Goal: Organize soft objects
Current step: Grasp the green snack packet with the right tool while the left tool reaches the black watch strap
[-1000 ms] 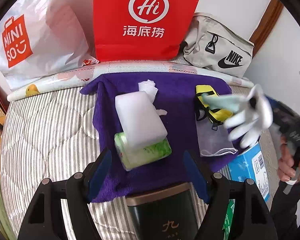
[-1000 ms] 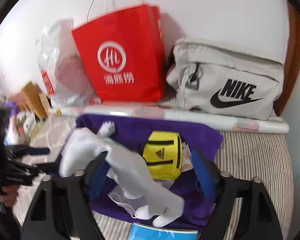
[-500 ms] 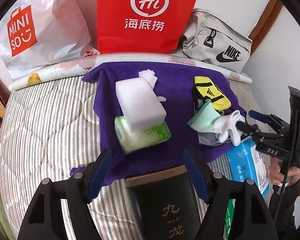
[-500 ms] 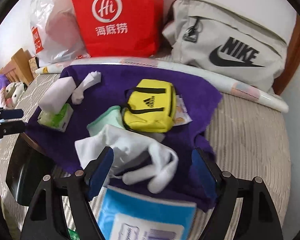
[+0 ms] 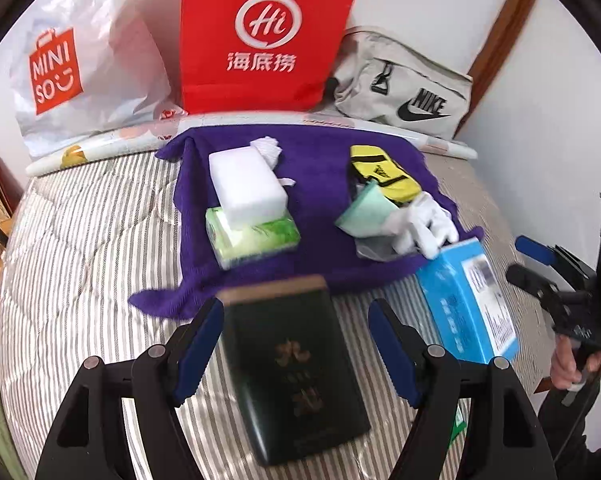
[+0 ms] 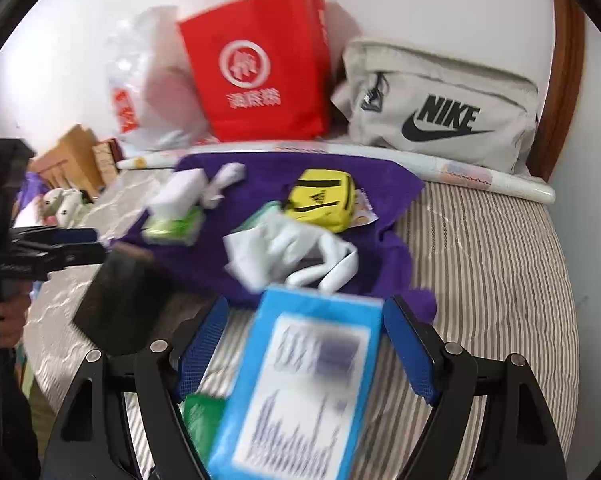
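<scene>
A purple towel (image 5: 320, 200) lies spread on a striped bed (image 5: 80, 240), and the soft things sit on it in two groups. Toward the towel's left side, a white foam block (image 5: 246, 182) rests on top of a green tissue pack (image 5: 252, 238), with a crumpled white tissue (image 5: 266, 148) just behind the block. Toward the towel's right side, a yellow pouch (image 5: 384, 176) with black stripes lies nearest the wall. A pale green cloth (image 5: 364, 212) touches the pouch's near edge, and a limp white glove (image 5: 420, 228), fingers splayed, is heaped against both, at the towel's near right corner.

Just off that corner, a blue box (image 5: 468, 300) lies on the bed, its far end touching the towel's edge. A dark green box (image 5: 296, 364) with gold lettering lies against the towel's near edge.

The left gripper (image 5: 296, 344) hangs over the dark green box, its blue pads wide apart and not pressing on it. The right gripper (image 6: 300, 344) hangs over the blue box in the same way, jaws wide, gripping nothing; this view is blurred.

Behind the towel, against the wall, stand a red paper bag (image 5: 260, 36), a white plastic shopping bag (image 5: 84, 68) to its left and a grey waist bag (image 5: 404, 84) to its right. A rolled sheet (image 5: 112, 148) lies between them and the towel.
</scene>
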### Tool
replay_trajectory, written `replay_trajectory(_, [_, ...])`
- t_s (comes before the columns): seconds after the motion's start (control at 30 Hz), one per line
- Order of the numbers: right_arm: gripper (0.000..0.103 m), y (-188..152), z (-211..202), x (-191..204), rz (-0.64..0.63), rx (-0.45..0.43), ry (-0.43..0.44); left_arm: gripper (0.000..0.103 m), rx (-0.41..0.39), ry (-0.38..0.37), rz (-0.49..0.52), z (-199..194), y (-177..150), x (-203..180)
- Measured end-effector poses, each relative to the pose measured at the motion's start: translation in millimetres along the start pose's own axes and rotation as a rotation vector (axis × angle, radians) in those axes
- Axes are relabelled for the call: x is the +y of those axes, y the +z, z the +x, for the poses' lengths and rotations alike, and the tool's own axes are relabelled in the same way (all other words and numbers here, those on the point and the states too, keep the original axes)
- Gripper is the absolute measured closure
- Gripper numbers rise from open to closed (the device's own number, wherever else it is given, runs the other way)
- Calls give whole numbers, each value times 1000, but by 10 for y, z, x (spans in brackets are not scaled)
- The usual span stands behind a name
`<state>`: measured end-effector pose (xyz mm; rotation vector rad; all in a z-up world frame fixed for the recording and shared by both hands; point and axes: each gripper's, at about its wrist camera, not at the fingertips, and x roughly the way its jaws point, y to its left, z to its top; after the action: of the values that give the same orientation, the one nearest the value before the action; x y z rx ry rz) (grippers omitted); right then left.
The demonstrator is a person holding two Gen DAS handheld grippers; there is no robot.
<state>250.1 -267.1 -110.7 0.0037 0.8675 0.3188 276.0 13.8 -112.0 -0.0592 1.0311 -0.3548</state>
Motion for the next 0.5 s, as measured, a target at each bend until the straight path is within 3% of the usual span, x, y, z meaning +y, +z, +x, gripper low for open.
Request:
replay_trajectory(0.37, [24,-711,-523,402,-13,7,39,30,-73,43,66,-443,-659,-567])
replay_trajectory(0.5, [25,-940,-639,410,47,5,75,30,-120,129,53,-586,-882,-681])
